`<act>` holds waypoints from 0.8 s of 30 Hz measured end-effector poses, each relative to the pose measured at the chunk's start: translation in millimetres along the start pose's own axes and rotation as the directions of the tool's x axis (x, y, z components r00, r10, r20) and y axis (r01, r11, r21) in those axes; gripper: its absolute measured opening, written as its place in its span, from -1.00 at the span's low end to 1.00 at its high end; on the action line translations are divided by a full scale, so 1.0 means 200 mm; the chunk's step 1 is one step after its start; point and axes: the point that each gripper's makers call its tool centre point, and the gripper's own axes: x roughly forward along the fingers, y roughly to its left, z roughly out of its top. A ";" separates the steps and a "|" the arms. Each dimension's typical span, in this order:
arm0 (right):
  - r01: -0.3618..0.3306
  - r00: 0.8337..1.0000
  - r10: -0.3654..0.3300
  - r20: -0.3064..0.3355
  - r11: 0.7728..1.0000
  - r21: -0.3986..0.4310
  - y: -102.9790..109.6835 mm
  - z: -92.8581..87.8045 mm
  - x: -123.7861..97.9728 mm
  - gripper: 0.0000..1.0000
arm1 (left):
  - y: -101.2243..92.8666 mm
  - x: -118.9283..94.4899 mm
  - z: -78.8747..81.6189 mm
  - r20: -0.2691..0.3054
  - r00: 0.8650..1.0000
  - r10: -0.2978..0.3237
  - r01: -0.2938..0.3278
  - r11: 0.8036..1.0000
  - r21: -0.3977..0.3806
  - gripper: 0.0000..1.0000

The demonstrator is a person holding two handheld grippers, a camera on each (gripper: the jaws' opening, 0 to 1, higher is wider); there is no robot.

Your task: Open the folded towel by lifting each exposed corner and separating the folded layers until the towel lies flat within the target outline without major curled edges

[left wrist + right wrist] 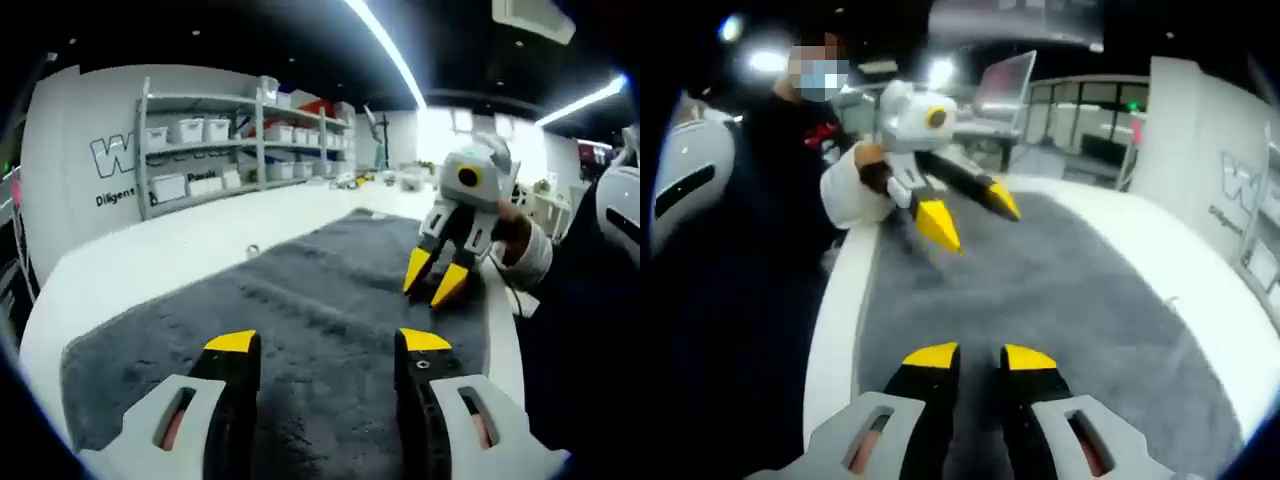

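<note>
A dark grey towel (320,285) lies spread out on the white table (150,260), its surface mostly flat with faint ripples. My left gripper (328,345) hovers over the towel's near part, jaws wide open with nothing between them. My right gripper (434,277) hangs just above the towel's right side, tips pointing down. In the right gripper view the towel (1060,290) runs ahead, and my right gripper (978,357) is over its near end, jaws a narrow gap apart and empty. The left gripper (968,212) hovers open above the towel's far left edge.
Grey shelves (220,140) with white bins stand against the lettered wall beyond the table. A person in dark clothes (750,230) stands at the table's edge (835,320), a white cuff (845,195) at the hand. A screen (1005,85) stands behind.
</note>
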 end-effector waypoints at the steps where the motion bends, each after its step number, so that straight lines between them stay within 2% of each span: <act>1: 0.027 0.999 -0.028 0.037 0.999 0.017 -0.04 0.01 -0.05 -0.71 | 0.04 -0.03 0.03 0.035 0.999 0.017 -0.017 1.000 -0.011 0.11; 3: 0.063 0.994 -0.070 0.080 0.995 0.083 -0.10 0.03 -0.10 -0.71 | 0.08 -0.06 0.06 0.067 0.997 0.039 -0.038 0.999 -0.024 0.12; 4: 0.098 0.987 -0.114 0.113 0.985 0.142 -0.17 0.04 -0.16 -0.65 | 0.11 -0.08 0.10 0.100 0.993 0.059 -0.056 0.998 -0.031 0.14; 6: 0.122 0.981 -0.144 0.132 0.979 0.162 -0.22 0.03 -0.22 -0.47 | 0.15 -0.12 0.12 0.124 0.989 0.079 -0.073 0.996 -0.058 0.21; 8: 0.143 0.977 -0.169 0.134 0.973 0.183 -0.26 0.01 -0.27 -0.34 | 0.16 -0.14 0.12 0.121 0.991 0.062 -0.052 0.995 -0.079 0.31; 9: 0.154 0.975 -0.180 0.131 0.970 0.189 -0.26 0.00 -0.29 -0.24 | 0.15 -0.15 0.12 0.123 0.992 0.035 -0.019 0.992 -0.127 0.35; 10: 0.163 0.973 -0.190 0.128 0.966 0.198 -0.27 -0.01 -0.30 -0.15 | 0.16 -0.16 0.12 0.118 0.992 0.035 -0.018 0.990 -0.142 0.42; 12: 0.184 0.970 -0.214 0.117 0.958 0.220 -0.29 -0.03 -0.34 0.07 | 0.20 -0.19 0.13 0.126 0.989 0.074 -0.054 0.986 -0.156 0.58; 14: 0.193 0.967 -0.224 0.119 0.954 0.228 -0.30 -0.03 -0.37 0.23 | 0.23 -0.20 0.13 0.110 0.988 0.104 -0.085 0.983 -0.164 0.78; 16: 0.200 0.962 -0.236 0.135 0.951 0.235 -0.31 -0.03 -0.42 0.35 | 0.25 -0.23 0.11 0.072 0.988 0.139 -0.127 0.982 -0.143 0.89; 18: 0.204 0.958 -0.244 0.149 0.949 0.241 -0.33 -0.02 -0.46 0.46 | 0.25 -0.24 0.12 0.068 0.986 0.150 -0.142 0.983 -0.115 0.96; 21: 0.183 0.954 -0.238 0.184 0.944 0.274 -0.32 0.00 -0.51 0.69 | 0.23 -0.26 0.13 0.066 0.987 0.148 -0.140 0.984 -0.111 0.99; 24: 0.181 0.954 -0.236 0.182 0.944 0.276 -0.29 -0.01 -0.57 0.91 | 0.21 -0.27 0.13 0.053 0.989 0.135 -0.127 0.983 -0.130 0.99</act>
